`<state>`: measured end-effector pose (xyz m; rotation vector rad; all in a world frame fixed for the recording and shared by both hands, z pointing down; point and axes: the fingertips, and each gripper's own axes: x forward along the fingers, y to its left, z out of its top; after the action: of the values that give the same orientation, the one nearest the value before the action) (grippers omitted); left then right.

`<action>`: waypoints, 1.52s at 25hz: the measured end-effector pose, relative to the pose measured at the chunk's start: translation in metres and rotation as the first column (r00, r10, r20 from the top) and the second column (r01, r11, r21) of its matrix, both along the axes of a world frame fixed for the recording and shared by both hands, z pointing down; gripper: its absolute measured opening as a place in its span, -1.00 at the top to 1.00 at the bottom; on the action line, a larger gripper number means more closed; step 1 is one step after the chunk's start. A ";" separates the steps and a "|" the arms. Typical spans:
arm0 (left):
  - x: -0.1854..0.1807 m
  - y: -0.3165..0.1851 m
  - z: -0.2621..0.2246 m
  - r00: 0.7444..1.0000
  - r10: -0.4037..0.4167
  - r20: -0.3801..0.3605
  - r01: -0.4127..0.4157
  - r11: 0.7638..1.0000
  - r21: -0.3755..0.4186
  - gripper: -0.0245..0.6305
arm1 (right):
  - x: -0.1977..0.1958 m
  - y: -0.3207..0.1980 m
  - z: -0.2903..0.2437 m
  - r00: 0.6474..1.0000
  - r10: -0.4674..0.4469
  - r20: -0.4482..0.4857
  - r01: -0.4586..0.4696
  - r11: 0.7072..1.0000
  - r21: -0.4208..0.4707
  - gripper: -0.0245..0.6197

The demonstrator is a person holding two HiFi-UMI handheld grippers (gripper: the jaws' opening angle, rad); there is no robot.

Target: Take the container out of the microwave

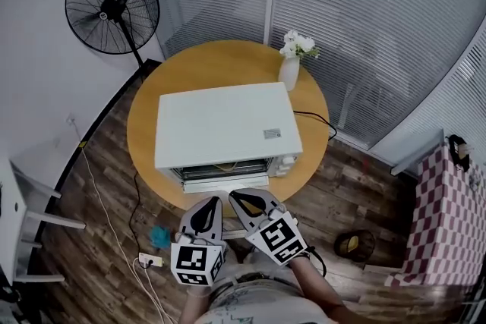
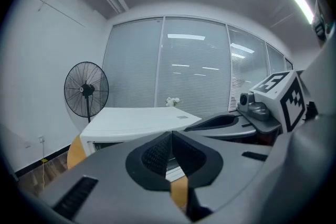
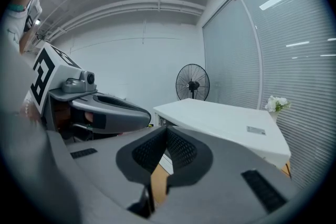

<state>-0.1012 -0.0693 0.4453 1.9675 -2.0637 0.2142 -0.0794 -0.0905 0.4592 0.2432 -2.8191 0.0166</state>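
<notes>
Grey jaws of my left gripper [image 1: 209,202] and right gripper [image 1: 239,197] are pressed together, empty, just before the white box-shaped microwave [image 1: 224,121] on the round wooden table [image 1: 144,114]. I judge the container is inside, unseen. This is the approach. Next I must spread my jaws at its front.

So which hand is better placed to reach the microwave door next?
Right, marginally: the right tongs lie closer to the microwave door than the left tongs. Both shut and empty.

Wht microwave [image 1: 224,121], tan table [image 1: 144,125], red/wht check cloth [image 1: 444,224], blk fan [image 1: 112,7]
</notes>
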 end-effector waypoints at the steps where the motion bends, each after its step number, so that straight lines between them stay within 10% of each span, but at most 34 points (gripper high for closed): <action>1: -0.004 -0.002 0.000 1.000 0.007 0.000 -0.007 1.000 0.001 0.88 | -0.004 -0.002 -0.001 1.000 0.004 0.001 -0.004 1.000 0.001 0.94; 26: -0.104 -0.049 0.002 0.958 0.286 -0.023 -0.286 0.958 0.031 0.88 | -0.105 -0.048 -0.011 0.971 0.230 0.065 -0.231 0.973 0.007 0.94; 38: -0.118 -0.056 0.003 0.968 0.251 -0.010 -0.251 0.968 0.026 0.88 | -0.096 -0.071 -0.010 0.967 0.241 0.083 -0.239 0.970 -0.034 0.94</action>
<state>-0.2194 -0.1250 0.4484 2.2365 -1.8125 0.2273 -0.1756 -0.1619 0.4493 0.5911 -2.8542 0.1173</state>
